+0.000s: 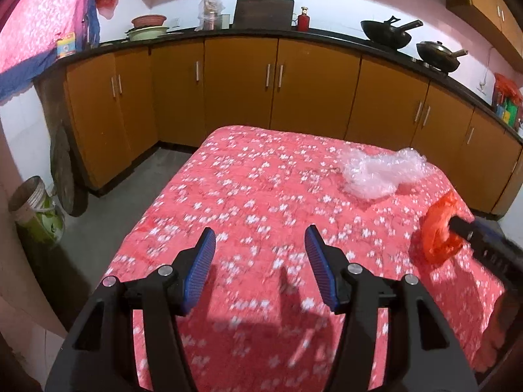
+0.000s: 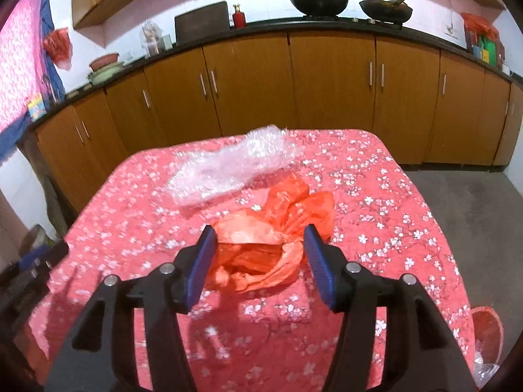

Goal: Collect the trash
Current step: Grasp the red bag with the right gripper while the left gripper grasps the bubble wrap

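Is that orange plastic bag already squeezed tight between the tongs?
No. The right tongs stand open around the orange plastic bag, which lies loose on the flowered cloth.

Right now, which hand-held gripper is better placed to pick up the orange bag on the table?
The right hand-held gripper. Its open jaws already frame the orange bag, with the pads not pressing it. The left hand-held gripper is open over bare cloth, with the bag off to its right.
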Available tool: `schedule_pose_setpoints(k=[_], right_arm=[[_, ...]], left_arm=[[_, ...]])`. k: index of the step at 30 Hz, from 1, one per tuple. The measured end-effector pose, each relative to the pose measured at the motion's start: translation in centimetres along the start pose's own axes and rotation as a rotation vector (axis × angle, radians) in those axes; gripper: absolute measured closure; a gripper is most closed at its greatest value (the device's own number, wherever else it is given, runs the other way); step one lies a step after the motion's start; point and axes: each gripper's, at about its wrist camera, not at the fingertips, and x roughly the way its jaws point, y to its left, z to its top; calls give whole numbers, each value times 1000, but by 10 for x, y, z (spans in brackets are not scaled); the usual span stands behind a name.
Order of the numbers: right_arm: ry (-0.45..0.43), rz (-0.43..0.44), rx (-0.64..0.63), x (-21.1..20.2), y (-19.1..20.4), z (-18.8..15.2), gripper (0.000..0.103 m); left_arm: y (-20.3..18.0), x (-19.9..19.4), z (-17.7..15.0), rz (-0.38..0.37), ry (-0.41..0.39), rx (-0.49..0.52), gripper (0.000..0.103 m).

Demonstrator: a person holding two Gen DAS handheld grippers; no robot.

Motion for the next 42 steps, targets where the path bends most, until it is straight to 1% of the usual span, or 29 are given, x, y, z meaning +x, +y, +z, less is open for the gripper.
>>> schedule_pose_setpoints(k=[1,3,5,6,8,11,15,18,24,28,29,30,31,32,33,36,38,42], right_arm=[[6,0,-2,2,-1,-2,52],[14,-5,-14,3,-3,-6,69],[9,-3,-30,2,-4,-8,81],[0,-17,-45,0,-4,-7,87],[-8,-28,-58,-2,-8,-7,92],[-19,-46,-34,-5,-22,-7,94],[-30,-64,28,-9,-46,-6,95],[-37,-73,58,-12,-61,-6,95],[-41,-63,86,-15,-76,-8,95],[-47,-56,83,-17,-76,-9,95],[-46,-54,84,-17,-76,-9,95],[-44,-52,87,-16,-77,-9,95],[-43,-50,89,-16,-77,-9,95],[-43,-49,91,-16,-78,-9,95],[-44,-49,91,-16,-78,-9,95],[-47,-52,84,-16,-77,-9,95],[-53,-57,74,-18,-76,-9,95],[-60,-68,71,-23,-73,-9,95]], left_arm=[[-3,3,3,-4,-3,6,46],[-13,9,9,-11,-11,25,46],[-23,15,15,-29,-19,42,45],[-29,18,18,-38,-22,50,43],[-41,24,24,-58,-30,63,39],[-58,33,28,-83,-27,91,38],[-85,49,29,-114,-15,143,38],[-100,61,32,-120,-2,158,37],[-115,90,41,-98,47,163,37],[-125,111,46,-69,111,184,39],[-125,116,47,-69,122,182,45],[-126,119,48,-70,133,182,55],[-127,122,48,-72,145,185,63],[-128,123,47,-80,156,191,82],[-129,123,46,-89,161,201,95],[-131,113,44,-87,121,224,101],[-130,104,44,-83,101,236,102],[-120,80,43,-81,75,225,102]])
